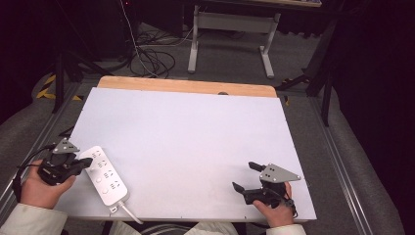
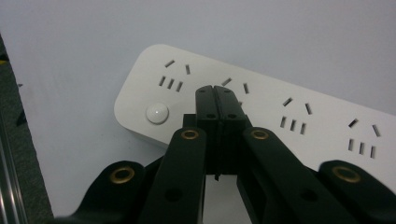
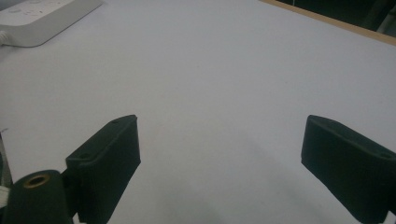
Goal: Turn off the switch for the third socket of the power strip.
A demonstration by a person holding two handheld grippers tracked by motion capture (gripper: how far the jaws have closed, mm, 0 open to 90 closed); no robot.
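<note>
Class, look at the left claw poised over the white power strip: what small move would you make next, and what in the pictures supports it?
Probably lower the left claw a little to press the power strip. Its jaws are shut together, with the tip over the strip's top face beside the round button. Contact cannot be judged. The right claw is open, far across the table, so it plays no part.

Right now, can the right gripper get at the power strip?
Probably yes: the right gripper, jaws open, has bare table between it and the power strip, though the left gripper sits over its far end.
</note>
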